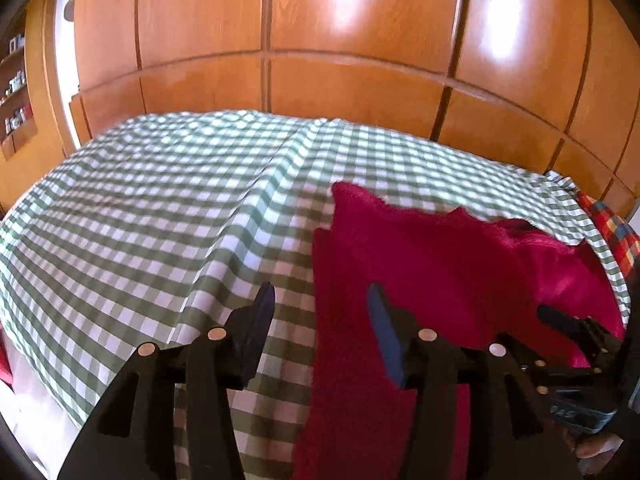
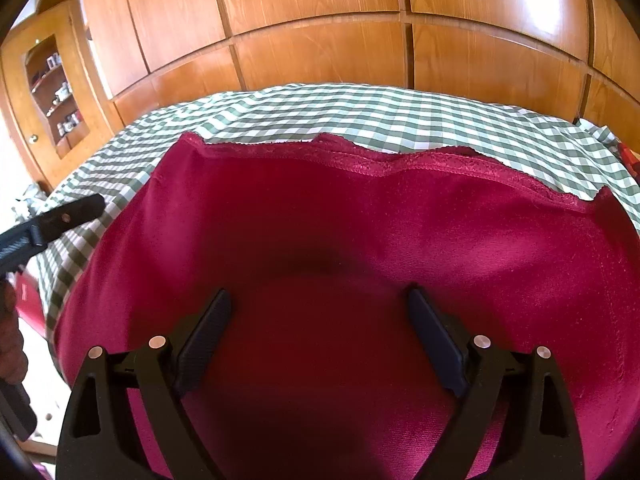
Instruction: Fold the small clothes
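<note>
A dark red fleecy garment point(image 1: 440, 248) lies spread on the bed, its hemmed far edge wavy in the right wrist view point(image 2: 360, 220). My left gripper point(image 1: 322, 300) hovers over the garment's left edge with its jaws apart; the pads touch no cloth. Its one finger also shows at the left of the right wrist view point(image 2: 76, 210). My right gripper point(image 2: 320, 294) stands wide open just above the middle of the garment, with nothing pinched between its pads. In the left wrist view it point(image 1: 568, 324) sits at the garment's right side.
The bed carries a green-and-white checked cover point(image 1: 160, 200) point(image 2: 360, 112). Wooden wardrobe doors point(image 1: 320, 40) rise close behind it. A shelf niche with small items point(image 2: 56, 92) is at the far left. A multicoloured plaid cloth point(image 1: 612, 232) lies at the bed's right end.
</note>
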`<state>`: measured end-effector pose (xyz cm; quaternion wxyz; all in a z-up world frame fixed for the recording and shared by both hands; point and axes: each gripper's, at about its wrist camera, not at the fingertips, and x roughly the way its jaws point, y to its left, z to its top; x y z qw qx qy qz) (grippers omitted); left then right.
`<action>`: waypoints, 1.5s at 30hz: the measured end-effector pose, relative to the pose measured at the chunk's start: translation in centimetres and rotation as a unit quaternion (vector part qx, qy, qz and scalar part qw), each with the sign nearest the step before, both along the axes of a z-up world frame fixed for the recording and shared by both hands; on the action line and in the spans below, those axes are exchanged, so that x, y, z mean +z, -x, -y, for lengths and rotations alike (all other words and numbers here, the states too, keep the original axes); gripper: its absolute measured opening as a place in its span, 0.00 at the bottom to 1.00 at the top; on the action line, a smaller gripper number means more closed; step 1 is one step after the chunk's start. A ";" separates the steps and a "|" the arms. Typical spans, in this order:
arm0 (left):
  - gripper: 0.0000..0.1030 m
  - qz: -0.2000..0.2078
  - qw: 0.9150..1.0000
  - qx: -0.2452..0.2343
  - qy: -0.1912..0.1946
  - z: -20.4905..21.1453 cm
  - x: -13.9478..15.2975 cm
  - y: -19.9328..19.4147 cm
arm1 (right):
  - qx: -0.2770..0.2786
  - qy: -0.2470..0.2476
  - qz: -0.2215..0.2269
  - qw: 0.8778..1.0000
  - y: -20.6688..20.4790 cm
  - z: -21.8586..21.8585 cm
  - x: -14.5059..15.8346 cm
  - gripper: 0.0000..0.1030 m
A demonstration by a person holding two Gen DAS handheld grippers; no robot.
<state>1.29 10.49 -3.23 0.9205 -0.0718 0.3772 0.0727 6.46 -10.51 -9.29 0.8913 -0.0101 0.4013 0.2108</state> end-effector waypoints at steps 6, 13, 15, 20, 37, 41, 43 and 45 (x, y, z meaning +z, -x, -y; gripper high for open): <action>0.49 0.018 1.000 -0.021 -0.003 1.0 1.5 1.0 | 0.000 0.000 0.000 1.000 0.0 0.0 0.0 0.86; 0.49 0.013 0.999 -0.043 -0.011 2.6 1.5 1.2 | 0.004 0.010 -0.020 1.000 -0.4 0.0 0.8 0.86; 0.49 0.010 0.999 -0.048 -0.013 3.0 1.4 1.1 | 0.003 0.005 -0.030 1.000 -0.4 0.4 1.4 0.86; 0.49 -0.002 0.998 -0.060 -0.017 4.0 0.8 0.7 | -0.038 -0.030 -0.031 0.998 0.0 3.6 3.0 0.86; 0.53 -0.049 0.992 -0.115 -0.021 7.6 -1.9 -1.6 | -0.207 -0.166 -0.121 0.957 0.5 25.7 0.8 0.84; 0.56 -0.059 0.991 -0.119 -0.027 7.8 -2.7 -2.1 | -0.185 -0.212 -0.157 0.947 0.5 26.4 -1.7 0.84; 0.56 -0.059 0.991 -0.118 -0.018 7.4 -2.7 -2.2 | -0.175 -0.222 -0.156 0.946 0.6 26.5 -1.9 0.84; 0.56 -0.059 0.991 -0.118 -0.011 7.2 -2.5 -2.1 | -0.163 -0.239 -0.163 0.943 0.7 26.7 -1.9 0.80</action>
